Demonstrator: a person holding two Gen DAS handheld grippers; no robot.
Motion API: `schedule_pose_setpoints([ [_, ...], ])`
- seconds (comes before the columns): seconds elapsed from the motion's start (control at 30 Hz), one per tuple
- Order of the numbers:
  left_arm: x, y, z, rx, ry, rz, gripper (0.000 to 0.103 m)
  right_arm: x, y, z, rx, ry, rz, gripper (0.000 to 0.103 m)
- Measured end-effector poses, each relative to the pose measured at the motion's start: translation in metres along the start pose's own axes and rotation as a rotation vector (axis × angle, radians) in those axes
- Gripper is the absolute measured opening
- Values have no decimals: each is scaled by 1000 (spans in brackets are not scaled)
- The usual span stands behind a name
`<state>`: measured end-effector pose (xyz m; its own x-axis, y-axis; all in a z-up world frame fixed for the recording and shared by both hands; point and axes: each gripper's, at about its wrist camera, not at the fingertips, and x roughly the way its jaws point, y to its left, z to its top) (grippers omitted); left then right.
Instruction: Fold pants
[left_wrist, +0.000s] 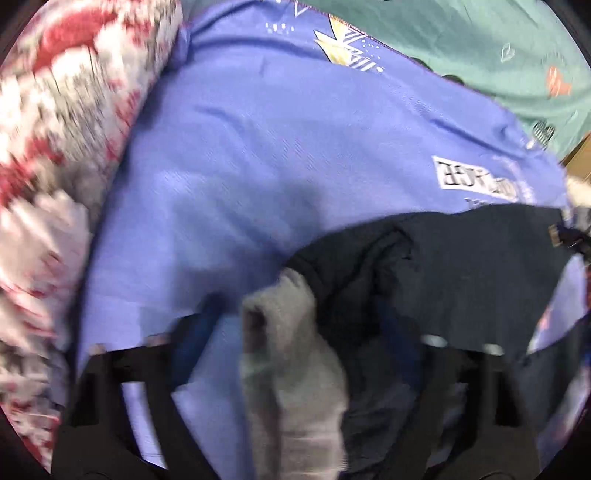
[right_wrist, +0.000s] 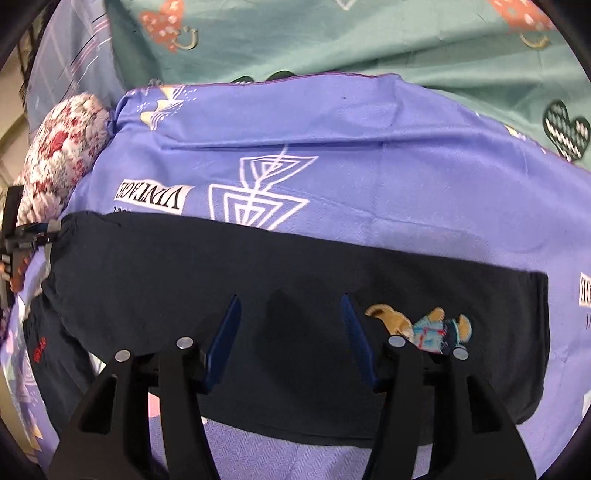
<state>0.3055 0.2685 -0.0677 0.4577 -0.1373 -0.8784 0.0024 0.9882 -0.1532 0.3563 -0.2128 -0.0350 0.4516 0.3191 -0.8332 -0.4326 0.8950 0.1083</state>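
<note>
Lying folded, dark pants (right_wrist: 258, 266) cover purple sheet (right_wrist: 369, 155).

Black tool (right_wrist: 291, 306), blue fingers (right_wrist: 225, 332), silver screws

The left wrist view is smeared with motion: the floral bolster (left_wrist: 55, 147) along its left side is a red-and-white blur, and the black-and-white label (left_wrist: 476, 177) at right cannot be read. A grey cloth (left_wrist: 291, 354) at lower centre hides the space between the left gripper (left_wrist: 295, 317) jaws, so whether they pinch the dark pants (left_wrist: 461, 266) can't be told. In the right wrist view, the pants (right_wrist: 258, 280) run off the lower left, where small red lettering (right_wrist: 38, 349) is too tiny to read.
</note>
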Motion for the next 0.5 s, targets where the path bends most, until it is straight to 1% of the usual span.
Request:
schedule_pose_setpoints([
  [0.03, -2, -3, -1, 12, 1, -18, 30, 4, 4, 2, -25, 3, -9, 57],
  [0.07, -7, -8, -2, 35, -12, -17, 20, 7, 8, 5, -56, 8, -23, 57],
  [0.13, -18, -19, -7, 84, -35, -14, 15, 14, 13, 14, -90, 21, -7, 57],
  [0.17, -25, -22, -10, 96, -47, -29, 14, 16, 14, 17, -103, 28, 3, 57],
  [0.2, -36, -24, -12, 93, -65, -60, 14, 20, 17, 21, -124, 37, 4, 57],
  [0.27, -63, -29, -19, 94, -117, -121, 13, 27, 26, 29, -184, 40, -24, 57],
  [0.37, -100, -43, -38, 139, -192, -172, 13, 38, 37, 40, -246, 55, -15, 57],
  [0.43, -114, -49, -45, 157, -215, -202, 13, 47, 42, 46, -276, 77, -2, 57],
  [0.5, -123, -49, -53, 153, -219, -243, 12, 57, 46, 52, -303, 106, 0, 57],
])
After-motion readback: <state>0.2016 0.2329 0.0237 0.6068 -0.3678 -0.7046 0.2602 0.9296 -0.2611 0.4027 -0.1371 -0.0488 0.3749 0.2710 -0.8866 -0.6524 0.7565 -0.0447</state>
